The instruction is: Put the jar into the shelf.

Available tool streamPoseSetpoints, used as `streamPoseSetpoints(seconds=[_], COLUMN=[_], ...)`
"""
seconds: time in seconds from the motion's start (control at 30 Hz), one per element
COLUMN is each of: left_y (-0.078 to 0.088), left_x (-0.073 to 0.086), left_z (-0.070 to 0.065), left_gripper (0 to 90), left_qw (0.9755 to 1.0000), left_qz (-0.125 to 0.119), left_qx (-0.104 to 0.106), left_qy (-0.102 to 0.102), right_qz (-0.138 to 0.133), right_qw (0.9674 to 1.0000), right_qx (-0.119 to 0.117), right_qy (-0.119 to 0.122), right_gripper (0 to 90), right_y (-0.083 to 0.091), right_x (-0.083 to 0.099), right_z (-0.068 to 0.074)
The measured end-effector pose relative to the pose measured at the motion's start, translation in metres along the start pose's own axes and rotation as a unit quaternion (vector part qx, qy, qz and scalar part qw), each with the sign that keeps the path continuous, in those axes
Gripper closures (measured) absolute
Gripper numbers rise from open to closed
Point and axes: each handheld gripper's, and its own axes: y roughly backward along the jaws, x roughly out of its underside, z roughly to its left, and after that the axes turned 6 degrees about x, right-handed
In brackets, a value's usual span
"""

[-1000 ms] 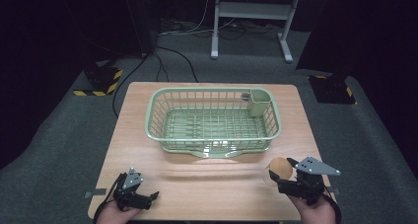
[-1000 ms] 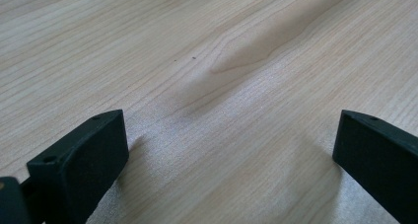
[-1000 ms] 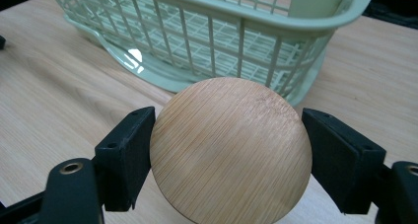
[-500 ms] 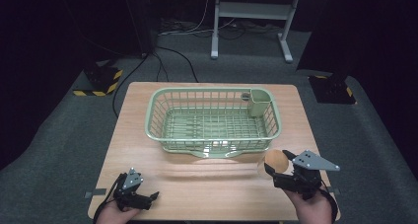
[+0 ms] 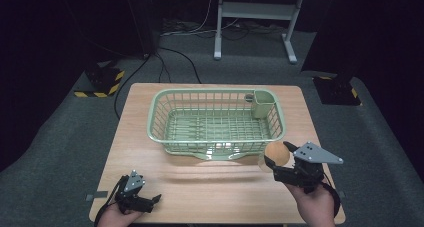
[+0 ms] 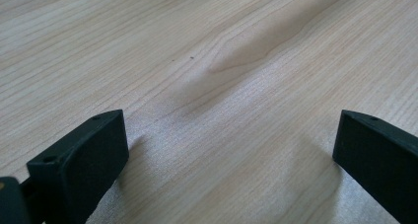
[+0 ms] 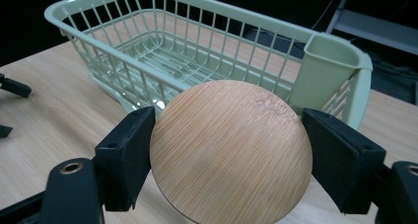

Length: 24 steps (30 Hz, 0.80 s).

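Observation:
A round bamboo disc is clamped edge to edge between the jaws of my right gripper, held above the table's front right, just in front of the basket. In the high view the bamboo disc shows as a small tan circle. A pale green wire dish basket with a cup holder in its far right corner sits mid-table; the basket rises behind the disc. My left gripper rests low at the front left, open, with bare wood between its jaws.
The wooden table has bare surface to the left of and in front of the basket. Beyond it lie grey carpet, black cables and a white frame's legs. The left gripper's fingertips show at the left edge.
My right gripper has carried the disc leftward and forward, closer to the basket's front right corner. The left gripper has stayed in place.

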Motion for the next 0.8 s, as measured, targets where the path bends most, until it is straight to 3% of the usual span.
streamPoseSetpoints(seconds=[0.8], left_y=[0.0], left_x=[0.0], left_z=[0.001], left_gripper=[0.6], left_qw=[1.0], left_qz=[-0.001], left_qx=[0.003], left_qy=[0.002], right_qz=[-0.02], right_qw=[0.9997], right_qx=[0.007], right_qy=[0.009], right_gripper=[23.8], right_y=[-0.015], right_x=[-0.039], right_z=[-0.002])
